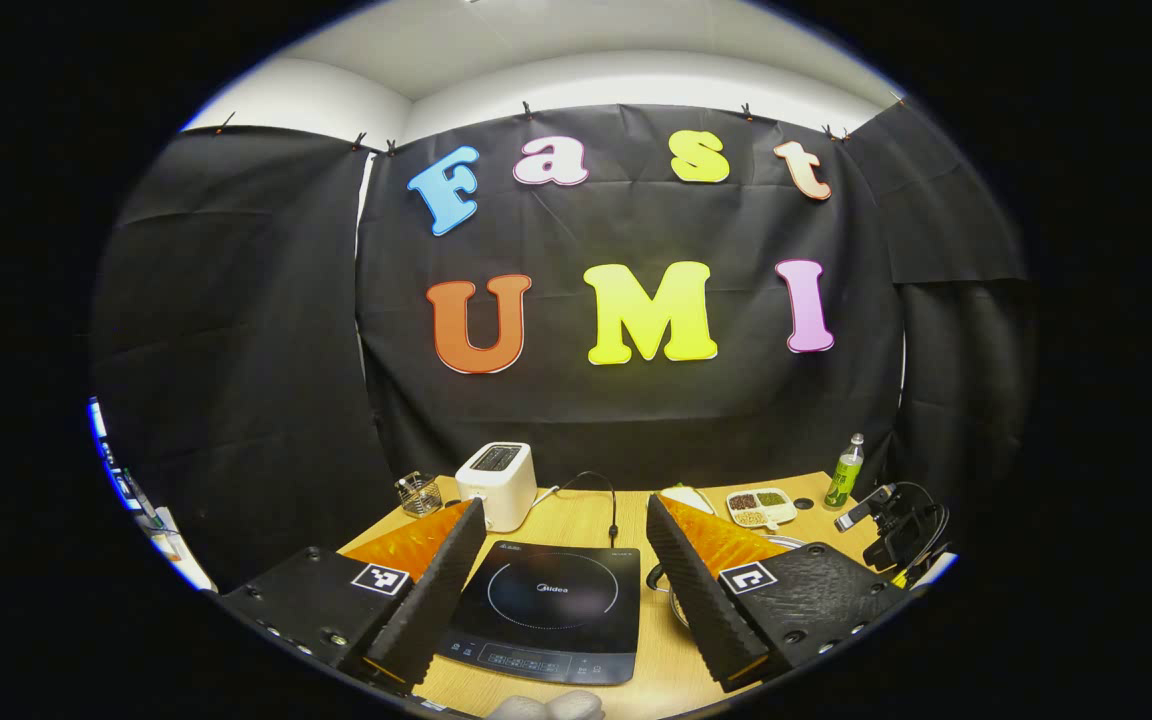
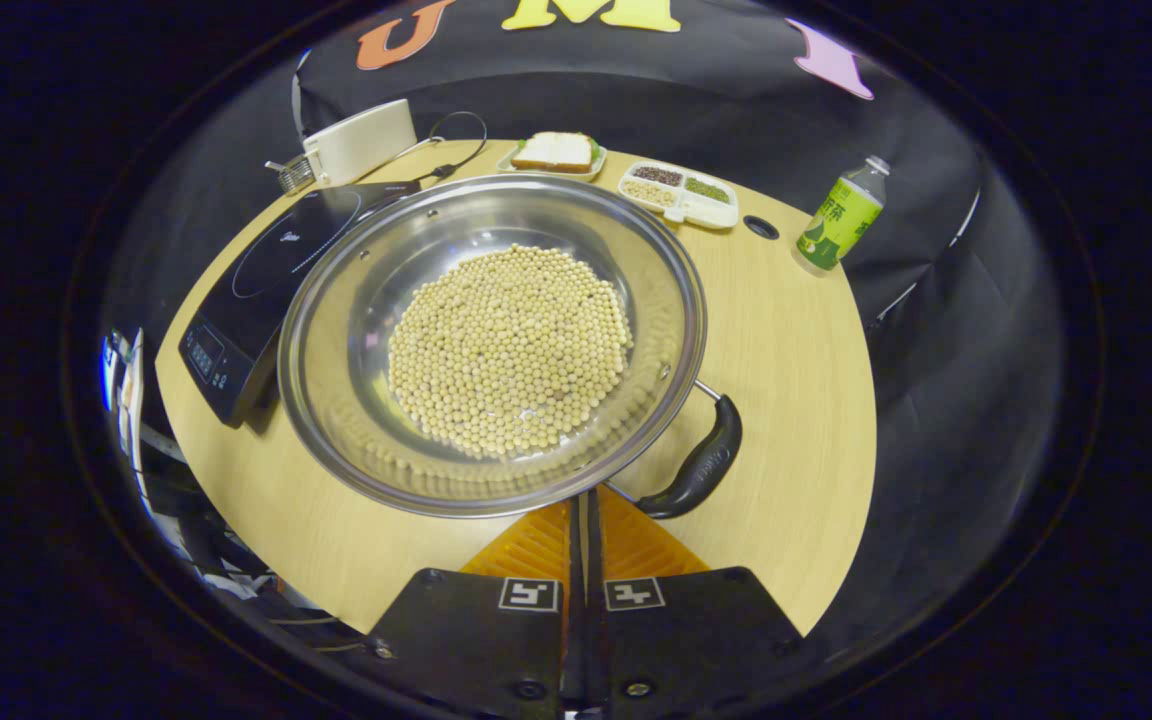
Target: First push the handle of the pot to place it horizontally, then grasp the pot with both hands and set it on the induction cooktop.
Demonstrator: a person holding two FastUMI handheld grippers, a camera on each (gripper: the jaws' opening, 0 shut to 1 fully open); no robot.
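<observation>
Left gripper view: left gripper (image 1: 564, 560) held above table (image 1: 576, 520), fingers spread wide, nothing between them. Cooktop (image 1: 551, 610) lies below gap. Toaster (image 1: 498, 483) at far side; bottle (image 1: 844, 472) far right.

Right gripper view: right gripper (image 2: 582, 520) closed, fingers together, just at near rim of pot (image 2: 492, 340). Pot, holding beans (image 2: 508, 348), sits on table right of cooktop (image 2: 266, 290), touching it. Handle (image 2: 701, 463) angled at near right. Bottle (image 2: 841, 218) far right.
</observation>
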